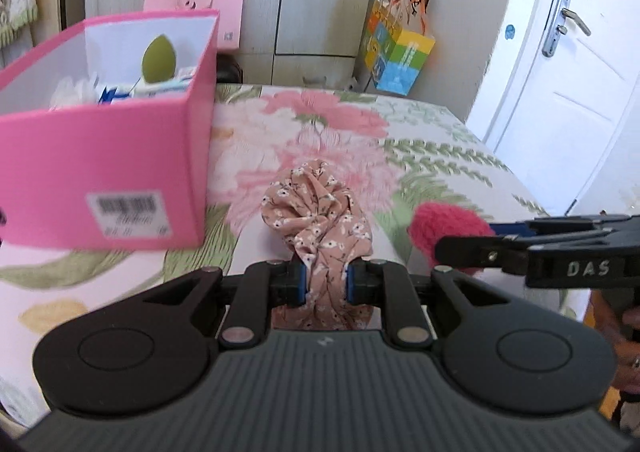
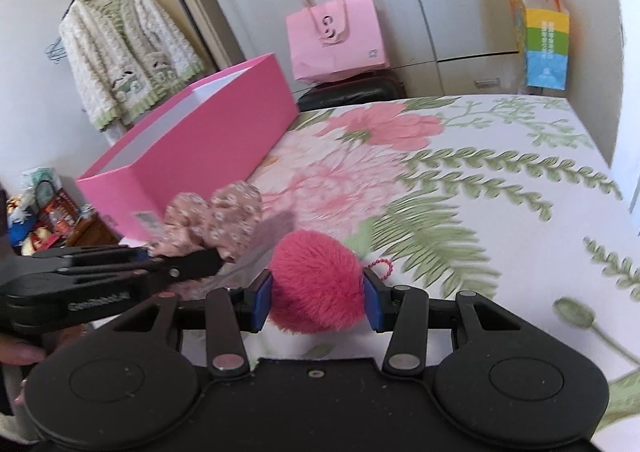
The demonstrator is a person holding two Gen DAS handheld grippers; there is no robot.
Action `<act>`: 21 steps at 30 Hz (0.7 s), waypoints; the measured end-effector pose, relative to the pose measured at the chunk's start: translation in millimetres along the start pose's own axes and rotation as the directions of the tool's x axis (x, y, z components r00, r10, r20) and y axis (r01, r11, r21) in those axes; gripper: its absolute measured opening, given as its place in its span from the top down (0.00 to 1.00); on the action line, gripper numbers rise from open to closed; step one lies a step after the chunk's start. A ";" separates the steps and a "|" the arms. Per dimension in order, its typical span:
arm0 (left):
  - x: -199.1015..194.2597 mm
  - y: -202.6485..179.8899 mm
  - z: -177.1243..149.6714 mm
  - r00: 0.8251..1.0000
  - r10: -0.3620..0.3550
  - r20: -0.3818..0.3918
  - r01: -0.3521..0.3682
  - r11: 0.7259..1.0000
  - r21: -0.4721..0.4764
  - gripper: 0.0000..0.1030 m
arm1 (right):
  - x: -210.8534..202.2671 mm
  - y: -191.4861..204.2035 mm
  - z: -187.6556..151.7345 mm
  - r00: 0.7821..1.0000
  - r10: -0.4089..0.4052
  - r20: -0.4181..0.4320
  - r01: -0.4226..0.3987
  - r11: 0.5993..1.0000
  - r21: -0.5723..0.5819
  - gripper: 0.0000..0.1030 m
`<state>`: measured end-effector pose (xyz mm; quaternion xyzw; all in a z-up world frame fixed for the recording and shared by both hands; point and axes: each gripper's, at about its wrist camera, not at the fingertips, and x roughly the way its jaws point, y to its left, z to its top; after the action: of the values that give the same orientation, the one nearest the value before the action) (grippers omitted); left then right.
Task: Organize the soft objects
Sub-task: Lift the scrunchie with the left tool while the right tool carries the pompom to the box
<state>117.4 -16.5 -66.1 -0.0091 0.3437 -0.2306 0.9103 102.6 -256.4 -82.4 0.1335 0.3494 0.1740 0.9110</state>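
Note:
My left gripper (image 1: pixel 326 284) is shut on a pink floral fabric scrunchie (image 1: pixel 316 219), held above the flowered bedspread (image 1: pixel 400 139). The same scrunchie (image 2: pixel 216 219) shows at the left of the right wrist view, clamped in the left gripper (image 2: pixel 200 262). My right gripper (image 2: pixel 318 300) is shut on a fluffy hot-pink pompom (image 2: pixel 318 286) with a small beaded loop at its right side. That pompom (image 1: pixel 448 228) also appears at the right of the left wrist view, held by the right gripper (image 1: pixel 460 252). An open pink box (image 1: pixel 100 155) stands on the bed to the left, holding a green sponge (image 1: pixel 158 59) and other items.
The pink box (image 2: pixel 208 135) lies left of both grippers. A pink paper bag (image 2: pixel 336 39) and a colourful gift bag (image 2: pixel 544 47) hang by the wardrobe behind the bed. A knitted cardigan (image 2: pixel 128 51) hangs at far left; a white door (image 1: pixel 560 71) stands at right.

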 end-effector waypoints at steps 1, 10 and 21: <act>-4.7 3.4 -2.8 1.000 -0.006 -0.005 0.006 1.000 -0.007 0.84 | -2.6 3.6 -1.5 1.000 0.012 -0.002 -0.012 1.000 -0.003 0.51; -53.6 42.6 -14.1 0.998 -0.015 -0.062 0.014 0.999 -0.030 0.84 | -12.7 22.0 -12.3 0.988 0.122 -0.093 -0.124 0.992 -0.011 0.50; -117.0 76.7 28.4 1.000 -0.023 -0.018 0.024 0.999 0.036 0.84 | -13.1 82.6 29.6 0.961 0.257 -0.106 -0.269 0.954 -0.130 0.50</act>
<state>90.1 97.8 14.9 0.0052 0.3475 -0.2473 0.9044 95.2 -190.7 -23.2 0.1051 0.3547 0.3240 0.8707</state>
